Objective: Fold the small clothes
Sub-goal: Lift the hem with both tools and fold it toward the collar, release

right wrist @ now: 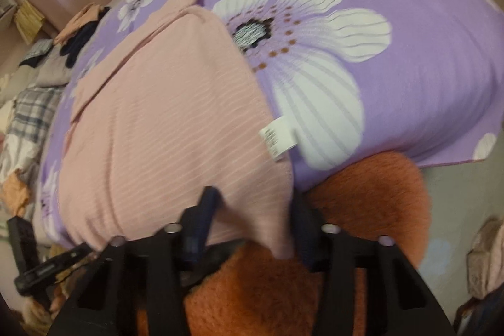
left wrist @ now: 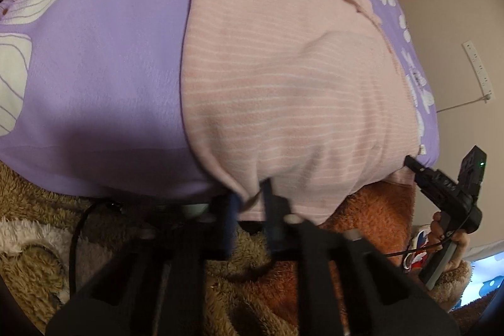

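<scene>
Left tool point(left wrist: 252, 194) pinches pink garment point(left wrist: 283, 84) hem; right tool point(right wrist: 252, 210) astride it

Both wrist views show soft, warm indoor light with no glare. In the left view a broad shadow falls on the purple sheet point(left wrist: 104, 77) at near left, and a fainter one crosses the pink garment point(left wrist: 283, 90). Fisheye distortion bows the sheet into a dome and curves the far wall; black vignette fills the corners. The left gripper point(left wrist: 252, 203) is blurred and dark at the near edge. The right view is softer throughout: the white tag point(right wrist: 278, 140), the right gripper point(right wrist: 252, 219) and the orange fleece point(right wrist: 362, 194) are smeared.
</scene>
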Available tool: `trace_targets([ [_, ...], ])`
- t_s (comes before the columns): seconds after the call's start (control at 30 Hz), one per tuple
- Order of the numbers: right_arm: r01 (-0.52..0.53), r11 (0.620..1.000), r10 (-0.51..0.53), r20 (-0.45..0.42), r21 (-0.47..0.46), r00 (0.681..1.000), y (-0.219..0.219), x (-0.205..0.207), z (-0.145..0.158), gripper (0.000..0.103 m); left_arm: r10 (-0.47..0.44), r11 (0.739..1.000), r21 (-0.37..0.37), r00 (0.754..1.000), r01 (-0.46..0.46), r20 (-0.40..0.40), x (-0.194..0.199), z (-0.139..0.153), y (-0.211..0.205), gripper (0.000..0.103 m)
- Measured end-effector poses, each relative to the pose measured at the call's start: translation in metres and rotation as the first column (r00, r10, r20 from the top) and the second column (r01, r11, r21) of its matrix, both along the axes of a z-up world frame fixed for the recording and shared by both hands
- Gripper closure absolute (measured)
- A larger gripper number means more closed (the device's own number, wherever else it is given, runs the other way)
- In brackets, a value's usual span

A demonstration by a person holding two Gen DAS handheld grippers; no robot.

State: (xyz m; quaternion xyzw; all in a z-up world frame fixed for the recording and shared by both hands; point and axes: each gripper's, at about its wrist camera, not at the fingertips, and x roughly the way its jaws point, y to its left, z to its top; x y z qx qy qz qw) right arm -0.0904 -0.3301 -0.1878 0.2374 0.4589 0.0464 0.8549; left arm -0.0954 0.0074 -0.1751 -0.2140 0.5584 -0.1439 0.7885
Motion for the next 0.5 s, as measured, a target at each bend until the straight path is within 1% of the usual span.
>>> trace_targets([
  [0.03,-0.011,1.0,0.011,0.006,-0.002,1.0,0.001,-0.001,0.002,0.08,0.004,1.0,-0.001,1.0,-0.004,0.011,-0.002,0.004,0.001,0.095],
  [0.1,-0.027,1.0,0.028,0.016,-0.006,0.999,0.003,-0.003,0.009,0.093,0.008,1.0,0.001,0.999,-0.008,0.042,-0.005,0.012,0.002,0.095],
  [0.13,-0.033,0.999,0.034,0.03,-0.012,0.999,0.004,-0.005,0.014,0.093,0.013,1.0,-0.008,0.998,-0.012,0.06,-0.007,0.018,0.003,0.095],
  [0.17,-0.041,0.999,0.041,0.048,-0.004,0.998,0.004,-0.007,0.018,0.093,0.026,0.999,-0.037,0.996,-0.023,0.09,-0.008,0.028,0.007,0.096],
  [0.27,-0.054,0.998,0.049,0.109,0.043,0.993,-0.002,-0.011,0.034,0.094,0.04,0.994,-0.107,0.987,-0.023,0.158,-0.009,0.055,0.015,0.096],
  [0.37,-0.065,0.995,0.052,0.177,0.07,0.983,-0.006,-0.011,0.053,0.094,0.06,0.992,-0.124,0.975,-0.033,0.216,-0.005,0.077,0.02,0.096],
  [0.5,-0.078,0.995,0.062,0.237,0.059,0.97,-0.001,-0.003,0.075,0.094,0.087,0.983,-0.179,0.965,-0.043,0.246,0.005,0.093,0.027,0.096],
])
